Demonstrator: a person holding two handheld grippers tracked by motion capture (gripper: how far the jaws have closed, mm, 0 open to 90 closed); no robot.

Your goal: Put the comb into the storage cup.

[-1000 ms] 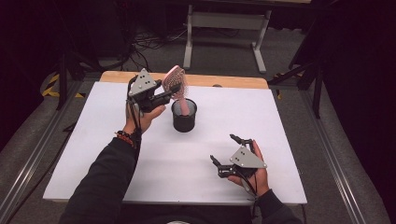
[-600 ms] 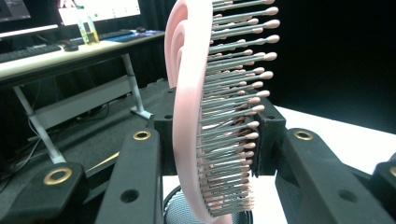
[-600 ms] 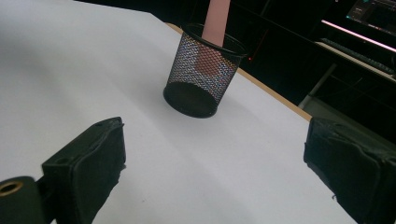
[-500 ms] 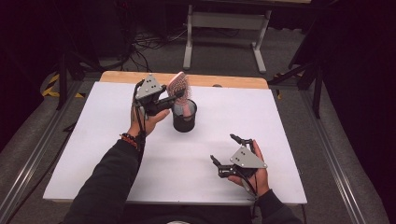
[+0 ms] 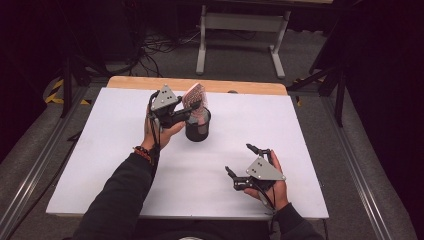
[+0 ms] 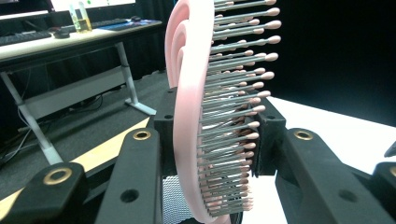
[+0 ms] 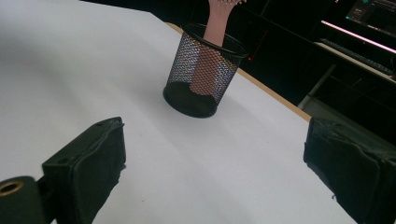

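the table (image 5: 100, 165) was covered in a white sheet, with a strip of bare wood along its far edge; a black mesh cup (image 5: 198, 126) stood upright on it, a little left of the middle and toward the far side; a pink brush (image 5: 195, 97) stood upright with its handle down inside the cup and its head above the rim, its handle seen through the mesh in the right gripper view (image 7: 208, 60); the left gripper (image 5: 187, 111) was at the cup's left, its jaws closed on the brush's head; in the left gripper view the brush (image 6: 187, 116) sat edge-on between the two jaws, its pink back toward the left jaw and its tipped bristles toward the right one; the right gripper (image 5: 242, 162) rested near the table's near edge, well apart from the cup, its jaws wide apart and holding nothing; in its own view the cup (image 7: 203, 70) stood beyond the gap between them.
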